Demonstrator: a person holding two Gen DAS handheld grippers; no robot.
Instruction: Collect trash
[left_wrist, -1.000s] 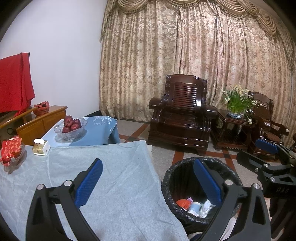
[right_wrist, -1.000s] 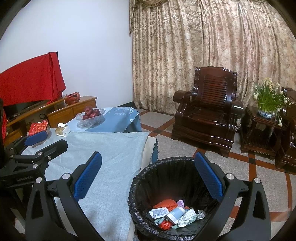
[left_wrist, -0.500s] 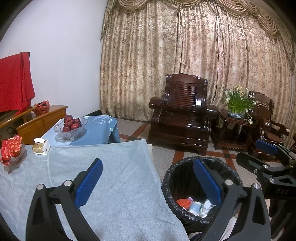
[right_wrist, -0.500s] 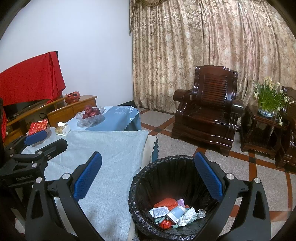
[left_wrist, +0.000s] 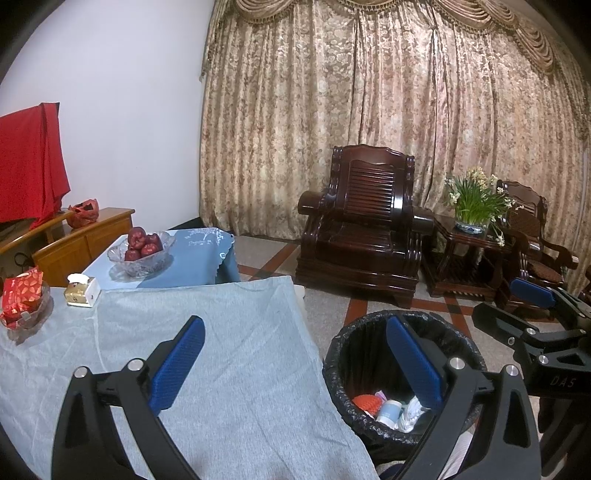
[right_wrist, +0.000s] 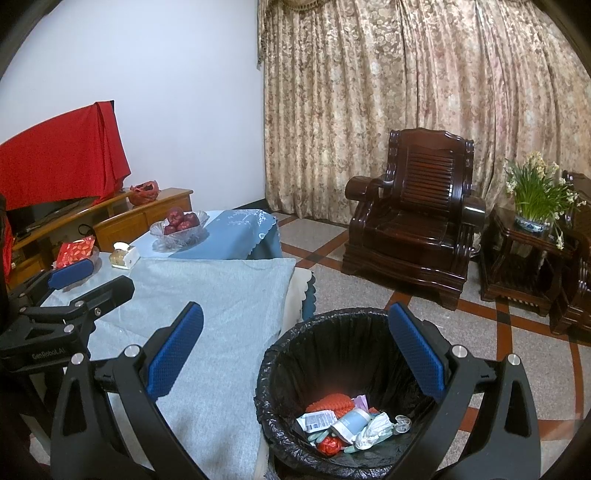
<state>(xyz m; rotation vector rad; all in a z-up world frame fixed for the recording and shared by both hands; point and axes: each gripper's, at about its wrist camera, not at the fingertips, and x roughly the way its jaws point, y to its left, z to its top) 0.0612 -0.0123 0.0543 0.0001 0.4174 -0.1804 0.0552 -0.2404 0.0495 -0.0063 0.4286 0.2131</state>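
A black-lined trash bin stands on the floor beside the table's right edge. Inside lie several pieces of trash: an orange net, a white wrapper, a small cup, crumpled paper. My right gripper hovers open above the bin's left rim, nothing between its blue pads. My left gripper is open and empty over the grey tablecloth at the table's right edge. Each gripper shows in the other's view: the right one, the left one.
On the table's far left are a glass bowl of red fruit, a small white box and a dish with red packets. A dark wooden armchair, a side table with flowers and curtains stand beyond.
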